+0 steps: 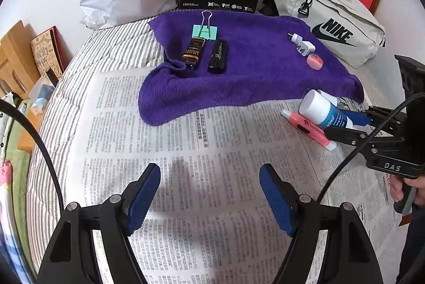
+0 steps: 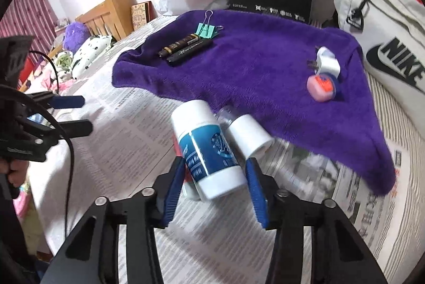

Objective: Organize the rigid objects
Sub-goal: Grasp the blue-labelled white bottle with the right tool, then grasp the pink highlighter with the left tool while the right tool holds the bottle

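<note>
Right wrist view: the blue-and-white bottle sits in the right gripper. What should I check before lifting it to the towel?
1. Right gripper pads against both sides of the blue-and-white bottle: ok.
2. Pink highlighter under the bottle, outside the grip: cannot tell.
3. Small white bottle clear of the lift: not ok, it crowds the held bottle.
4. Left gripper open, empty, out of the way: ok.
5. Bare spot on the purple towel: ok.

Striped bed carries newspaper, purple towel, 2 bags.
</note>
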A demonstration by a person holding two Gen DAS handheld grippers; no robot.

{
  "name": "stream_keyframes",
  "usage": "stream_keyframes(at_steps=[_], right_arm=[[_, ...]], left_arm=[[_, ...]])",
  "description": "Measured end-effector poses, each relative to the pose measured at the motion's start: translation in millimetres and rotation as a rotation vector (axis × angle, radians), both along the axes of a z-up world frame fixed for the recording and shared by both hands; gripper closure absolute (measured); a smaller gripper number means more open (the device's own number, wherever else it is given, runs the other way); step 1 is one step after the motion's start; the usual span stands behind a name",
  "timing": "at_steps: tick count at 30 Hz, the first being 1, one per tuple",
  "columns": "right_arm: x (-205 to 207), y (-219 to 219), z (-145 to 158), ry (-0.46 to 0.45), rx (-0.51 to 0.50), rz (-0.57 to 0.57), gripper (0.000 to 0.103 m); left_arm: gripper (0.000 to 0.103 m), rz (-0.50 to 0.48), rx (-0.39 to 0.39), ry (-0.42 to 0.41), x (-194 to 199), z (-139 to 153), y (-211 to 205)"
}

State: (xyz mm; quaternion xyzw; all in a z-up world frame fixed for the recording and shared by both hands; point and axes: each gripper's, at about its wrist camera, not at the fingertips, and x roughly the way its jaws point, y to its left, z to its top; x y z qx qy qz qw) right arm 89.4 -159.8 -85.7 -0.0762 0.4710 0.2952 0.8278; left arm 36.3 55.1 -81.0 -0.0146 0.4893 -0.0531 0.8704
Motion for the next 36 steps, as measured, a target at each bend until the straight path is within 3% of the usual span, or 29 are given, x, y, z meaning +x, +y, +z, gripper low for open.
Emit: stream_keyframes(at_steps=[11, 19, 26, 31, 36], right_arm=[[5, 26, -4, 0.025, -0.007, 0.037, 0.058], [17, 33, -6, 0.016, 0.003, 0.009, 0.064], [-6, 0, 3, 0.003, 0.008, -0.064, 0.066], [-23, -37, 5, -0.018, -0.073, -0.176, 0.066], [-22, -47, -2, -0.015, -0.088, -0.211, 0.066]], left_arm=[[0.027, -0.015, -0.004, 0.008, -7, -1, -4], [0.027, -0.011, -0.009, 0.019, -8, -4, -5], [0.027, -0.027, -0.012, 0.011, -4, -3, -9], [0.027, -0.03, -0.006, 0.019, 0, -5, -11], [0.027, -0.031, -0.001, 0.029, 1, -7, -11]])
